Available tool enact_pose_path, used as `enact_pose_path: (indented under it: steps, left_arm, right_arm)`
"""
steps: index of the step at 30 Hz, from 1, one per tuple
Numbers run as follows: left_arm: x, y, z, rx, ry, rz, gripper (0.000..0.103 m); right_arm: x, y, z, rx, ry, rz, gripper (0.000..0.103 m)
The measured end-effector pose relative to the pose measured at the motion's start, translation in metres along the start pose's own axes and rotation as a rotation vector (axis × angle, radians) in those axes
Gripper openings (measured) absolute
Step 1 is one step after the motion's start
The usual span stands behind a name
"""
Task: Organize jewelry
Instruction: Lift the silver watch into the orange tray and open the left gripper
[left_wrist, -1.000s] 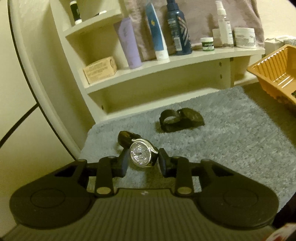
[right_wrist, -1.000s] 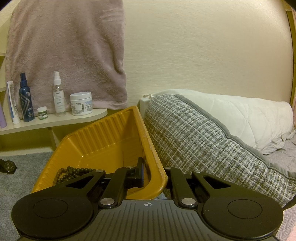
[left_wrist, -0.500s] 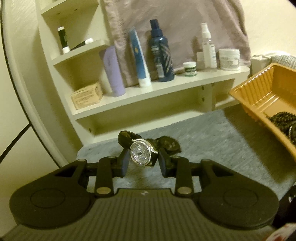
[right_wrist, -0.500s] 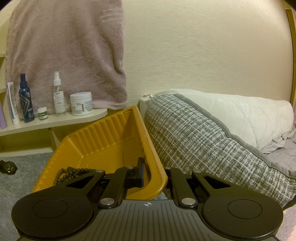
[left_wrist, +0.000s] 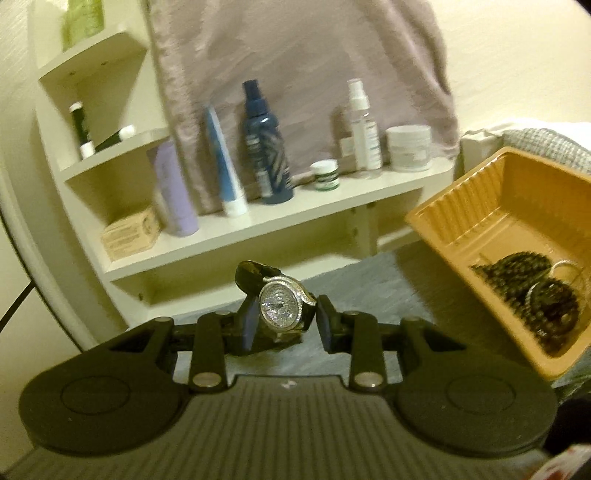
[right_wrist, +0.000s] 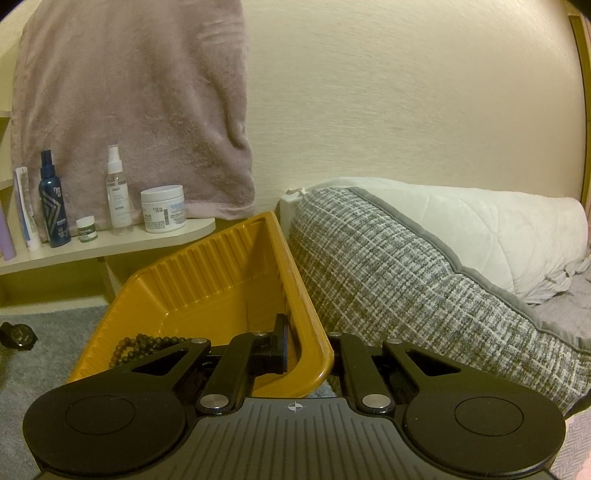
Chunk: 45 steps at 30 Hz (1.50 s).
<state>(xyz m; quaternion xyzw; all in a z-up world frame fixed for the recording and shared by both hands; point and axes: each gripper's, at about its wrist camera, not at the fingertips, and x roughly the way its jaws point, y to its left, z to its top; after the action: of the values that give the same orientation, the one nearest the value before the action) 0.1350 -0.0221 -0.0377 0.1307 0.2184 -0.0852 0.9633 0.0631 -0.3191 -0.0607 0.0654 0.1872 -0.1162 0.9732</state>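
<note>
left wrist: faces shelf (left_wrist: 280, 218), close, slightly downward
right wrist: at tray (right_wrist: 310, 332) rim, faces wall
shared: tray (left_wrist: 461, 221), shelf (right_wrist: 110, 247), towel (right_wrist: 129, 103)

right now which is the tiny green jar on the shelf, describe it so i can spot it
Find the long cream shelf under the hanging mauve towel. On it, the small green jar stands between the tall dark blue bottle and the clear spray bottle. It is the shortest container there, with a white lid and green label.
</note>
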Motion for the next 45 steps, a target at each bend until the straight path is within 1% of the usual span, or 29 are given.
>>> enact_pose_path:
  steps: [5, 13, 20, 24, 28, 34, 39, 45]
  left_arm:
    - [-0.002, -0.019, 0.01, 0.008, -0.02, -0.055, 0.03]
    - [-0.005, -0.057, 0.025, 0.034, -0.055, -0.166, 0.03]
    - [-0.006, -0.089, 0.034, 0.06, -0.066, -0.294, 0.03]
    - [-0.005, -0.105, 0.035, 0.072, -0.074, -0.393, 0.03]
    - [-0.002, -0.121, 0.035, 0.097, -0.058, -0.455, 0.03]
    - [0.0, -0.137, 0.031, 0.132, -0.046, -0.509, 0.03]
    - [0.003, -0.149, 0.028, 0.173, -0.033, -0.576, 0.03]
    - [0.008, -0.159, 0.026, 0.2, -0.014, -0.609, 0.03]
  right_arm:
    - [0.0, 0.0, 0.0, 0.001, 0.0, 0.001, 0.008]
    - [-0.001, 0.0, 0.0, 0.008, 0.0, 0.003, 0.008]
    - [-0.001, -0.002, -0.001, 0.016, 0.001, 0.005, 0.008]
    - [-0.001, -0.003, -0.001, 0.019, 0.002, 0.005, 0.008]
    - [-0.001, -0.002, -0.001, 0.022, 0.002, 0.006, 0.008]
    - [-0.001, -0.003, -0.002, 0.027, 0.004, 0.006, 0.008]
    - [-0.001, -0.004, -0.002, 0.026, 0.004, 0.007, 0.008]
    - [-0.001, -0.004, -0.002, 0.027, 0.004, 0.007, 0.008]
